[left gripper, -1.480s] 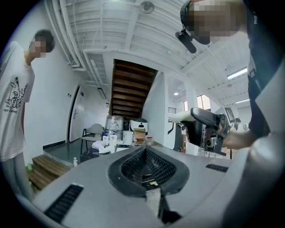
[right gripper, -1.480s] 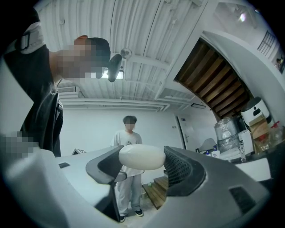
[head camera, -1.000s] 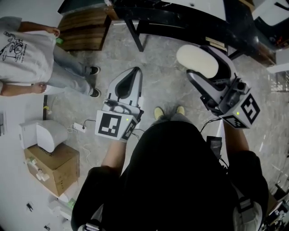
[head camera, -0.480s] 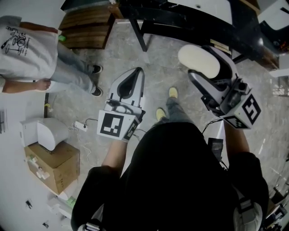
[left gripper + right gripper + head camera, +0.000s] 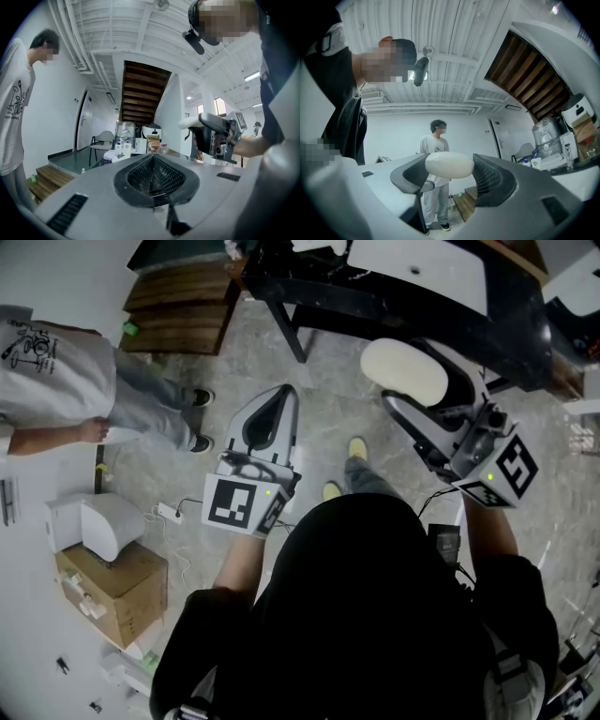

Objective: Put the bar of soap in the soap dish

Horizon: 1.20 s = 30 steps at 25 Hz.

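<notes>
A cream oval bar of soap (image 5: 401, 370) is clamped between the jaws of my right gripper (image 5: 419, 388), held in the air above the floor. In the right gripper view the soap (image 5: 449, 165) spans the gap between the two dark pads, and the right gripper (image 5: 450, 169) is shut on it. My left gripper (image 5: 281, 397) hovers to the left at about the same height, its jaws pressed together with nothing in them; the left gripper view shows the same closed tip (image 5: 153, 158). I cannot make out a soap dish in any view.
A dark table (image 5: 394, 296) with white items stands just ahead. Wooden steps (image 5: 178, 301) lie at the upper left. A person in a white T-shirt (image 5: 56, 371) stands at the left. A white appliance (image 5: 94, 521) and a cardboard box (image 5: 112, 587) sit on the floor at the lower left.
The holder has stepped forward, so the dark table is nearer. Both grippers keep their pose, with the soap still held. The bystander has drifted left in the view.
</notes>
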{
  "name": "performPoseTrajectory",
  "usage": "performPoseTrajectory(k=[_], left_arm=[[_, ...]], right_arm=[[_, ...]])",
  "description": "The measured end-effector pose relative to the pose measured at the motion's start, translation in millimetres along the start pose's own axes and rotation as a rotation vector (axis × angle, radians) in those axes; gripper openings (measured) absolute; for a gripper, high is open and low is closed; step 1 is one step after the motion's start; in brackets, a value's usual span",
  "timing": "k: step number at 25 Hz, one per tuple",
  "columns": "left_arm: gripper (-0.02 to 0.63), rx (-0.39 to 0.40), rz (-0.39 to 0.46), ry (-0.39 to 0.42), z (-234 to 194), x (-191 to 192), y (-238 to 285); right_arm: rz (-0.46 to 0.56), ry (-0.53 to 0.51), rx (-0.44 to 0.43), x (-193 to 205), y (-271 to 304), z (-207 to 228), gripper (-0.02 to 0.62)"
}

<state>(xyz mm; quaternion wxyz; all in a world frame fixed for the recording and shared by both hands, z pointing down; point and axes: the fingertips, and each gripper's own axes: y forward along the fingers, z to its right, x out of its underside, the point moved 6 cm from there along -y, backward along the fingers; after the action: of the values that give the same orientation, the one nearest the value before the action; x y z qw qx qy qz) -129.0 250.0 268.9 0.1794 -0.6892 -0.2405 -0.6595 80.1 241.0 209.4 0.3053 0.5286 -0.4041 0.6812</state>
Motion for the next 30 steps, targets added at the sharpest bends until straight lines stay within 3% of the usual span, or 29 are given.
performPoseTrajectory(k=[15,30], left_arm=[[0.003,-0.048,-0.013,0.023,-13.6,-9.6,86.1],[0.003,-0.070,-0.032,0.027,-17.7,-10.4,105.7]], right_arm=[[0.008,0.019,-0.050,2.3,12.0,88.6,0.281],[0.007,0.037,-0.061,4.0,17.0,116.5,0.281]])
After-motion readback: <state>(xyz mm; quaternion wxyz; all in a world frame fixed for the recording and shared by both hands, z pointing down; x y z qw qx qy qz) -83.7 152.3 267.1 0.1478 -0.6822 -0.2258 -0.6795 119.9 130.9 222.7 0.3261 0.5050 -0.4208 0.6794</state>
